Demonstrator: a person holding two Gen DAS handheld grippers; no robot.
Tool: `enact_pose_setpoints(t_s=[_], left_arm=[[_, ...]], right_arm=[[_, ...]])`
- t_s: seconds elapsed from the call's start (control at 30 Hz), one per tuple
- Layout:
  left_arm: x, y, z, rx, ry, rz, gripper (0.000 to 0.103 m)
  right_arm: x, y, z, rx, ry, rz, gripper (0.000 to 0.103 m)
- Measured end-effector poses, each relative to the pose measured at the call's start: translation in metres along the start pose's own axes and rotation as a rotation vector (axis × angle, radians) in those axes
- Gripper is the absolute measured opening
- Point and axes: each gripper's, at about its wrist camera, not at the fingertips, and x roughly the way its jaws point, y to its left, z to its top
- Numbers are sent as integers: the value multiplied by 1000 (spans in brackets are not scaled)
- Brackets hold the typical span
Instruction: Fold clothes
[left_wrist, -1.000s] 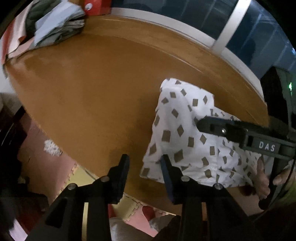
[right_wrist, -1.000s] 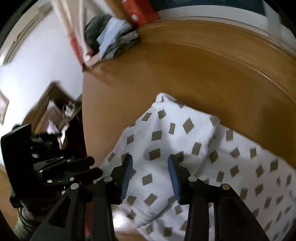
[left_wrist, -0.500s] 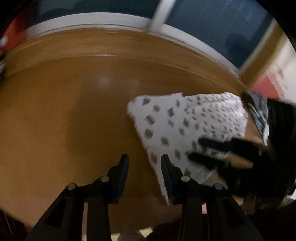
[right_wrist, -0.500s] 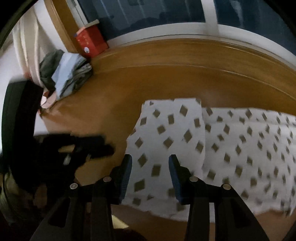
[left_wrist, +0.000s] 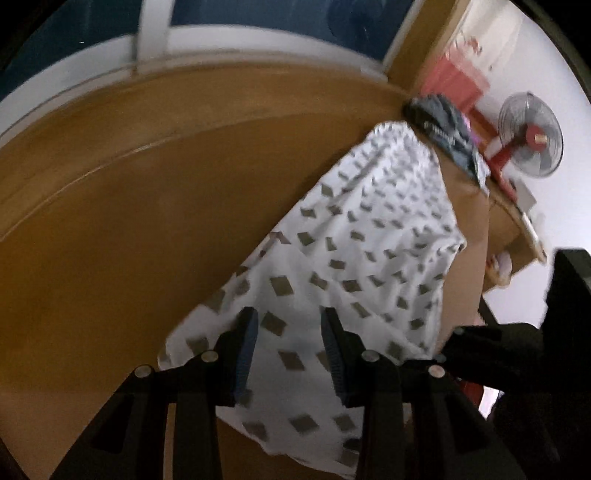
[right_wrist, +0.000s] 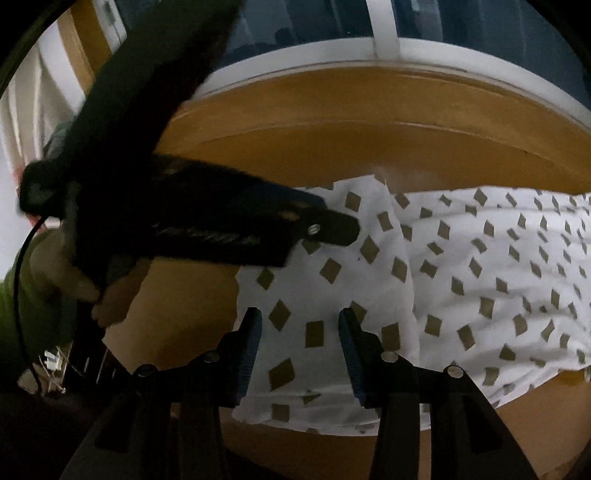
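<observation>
Left wrist view: left gripper (left_wrist: 289, 341) fingers gape empty over the cloth (left_wrist: 369, 240), running toward one o'clock; right gripper (right_wrist: 300, 338) likewise.

Black two-finger left gripper (left_wrist: 289, 345) and right gripper (right_wrist: 300, 341), blue ribbed pads (right_wrist: 252, 354) inside each finger, silver screws (right_wrist: 211, 356) at the linkage joints. Thin black cable (right_wrist: 22, 280) looping past a green sleeve (right_wrist: 14, 295).
</observation>
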Motion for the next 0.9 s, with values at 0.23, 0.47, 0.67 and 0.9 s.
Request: enact_pose_setpoints(t_s=[0.23,0.47,0.67,0.9], left_arm=[[14,4,7,196,60,-101,39],[-19,14,0,396,46,-188,39],[-44,44,-25,532,81,-177,46],[-27,51,-48,663,99,-129,46]], right_arm=[[10,14,-11,155,-112,-130,49],[4,41,-13,409,-193,-281,58],[-14,65,-36,490,-225,-431,68],[-3,82,-55,530,-155,-521,68]])
